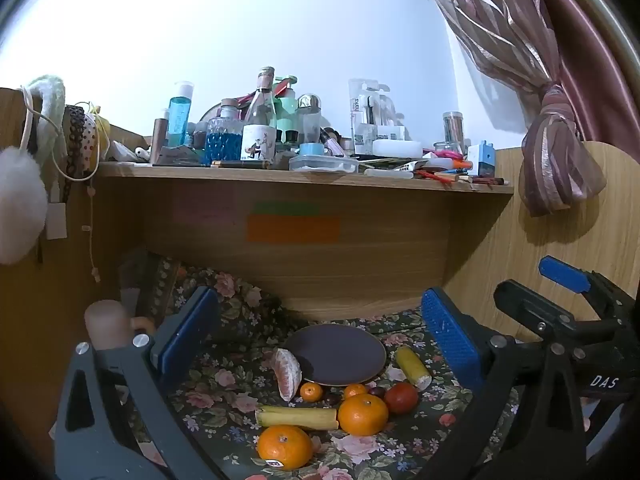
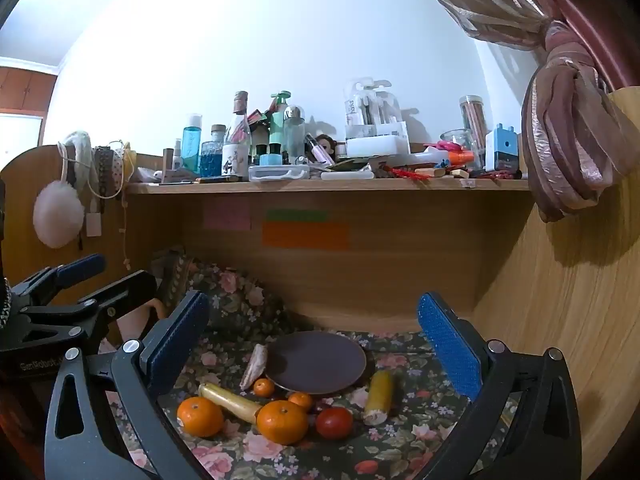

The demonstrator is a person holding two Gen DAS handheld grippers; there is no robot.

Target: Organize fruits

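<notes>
Both wrist cameras look forward and slightly down from near the fruit, side by side, sharing the dark plate and cluttered shelf.

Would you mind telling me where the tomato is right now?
The tomato lies on the floral cloth in front of the dark plate, between the large orange on its left and the short banana piece on its right.

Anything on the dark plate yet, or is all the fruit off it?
The dark plate looks bare on top; its near rim overlaps a small mandarin. The peeled segment leans at its left edge. Anything under the plate is hidden.
</notes>
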